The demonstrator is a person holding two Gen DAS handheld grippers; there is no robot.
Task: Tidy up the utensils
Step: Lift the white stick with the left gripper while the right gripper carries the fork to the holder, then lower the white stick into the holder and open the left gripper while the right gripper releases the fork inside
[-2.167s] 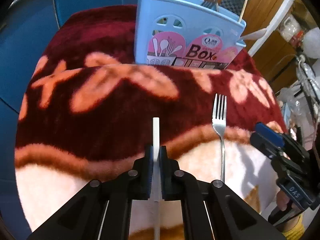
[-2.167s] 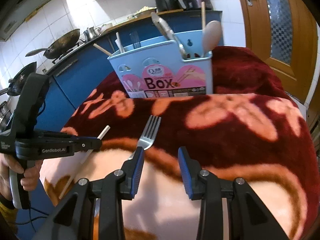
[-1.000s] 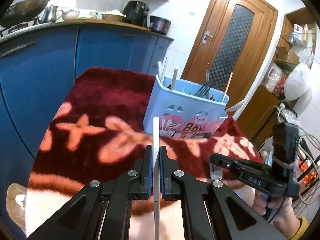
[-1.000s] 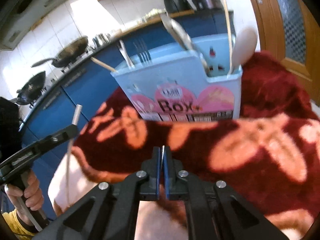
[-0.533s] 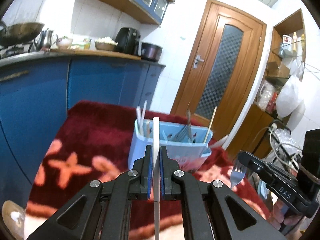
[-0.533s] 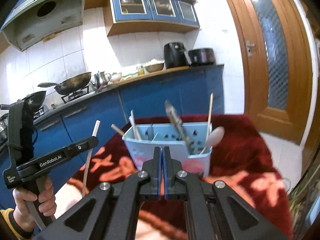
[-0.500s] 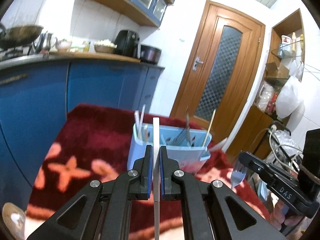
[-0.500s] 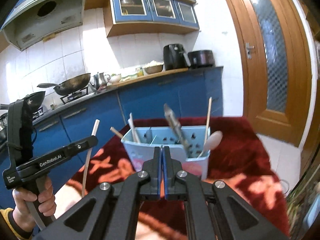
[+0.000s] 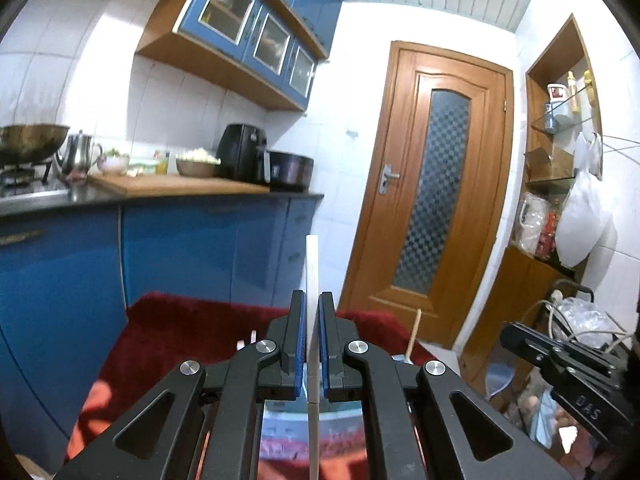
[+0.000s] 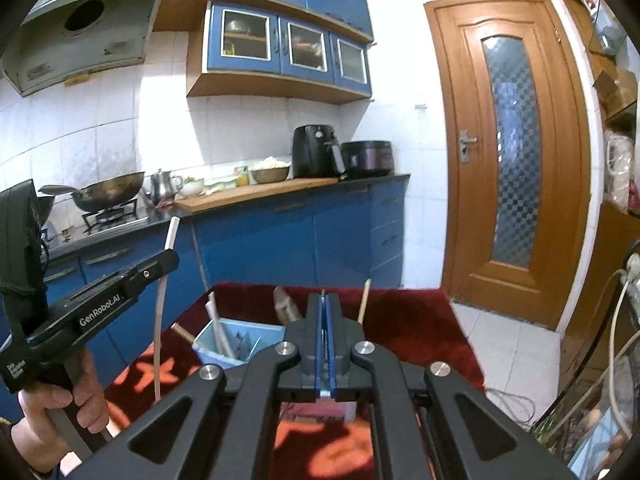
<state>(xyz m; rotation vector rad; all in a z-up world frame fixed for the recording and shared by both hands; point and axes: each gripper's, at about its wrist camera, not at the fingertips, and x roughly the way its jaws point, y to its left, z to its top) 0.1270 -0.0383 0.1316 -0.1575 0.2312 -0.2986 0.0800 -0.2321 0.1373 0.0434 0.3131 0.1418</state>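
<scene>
The left gripper [image 9: 313, 344] is clamping a long white plastic chopstick [image 10: 163, 296] upright at ten o'clock of the pale blue plastic utensil box [image 10: 236, 344], not yet dropped in, while the right gripper [image 10: 325, 344] is pinching something thin, unidentifiable here.

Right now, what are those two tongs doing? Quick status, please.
Left tongs shut on white chopstick, raised. Right tongs shut; contents not visible. Blue utensil box below, on red blanket. Nothing blocking.
</scene>
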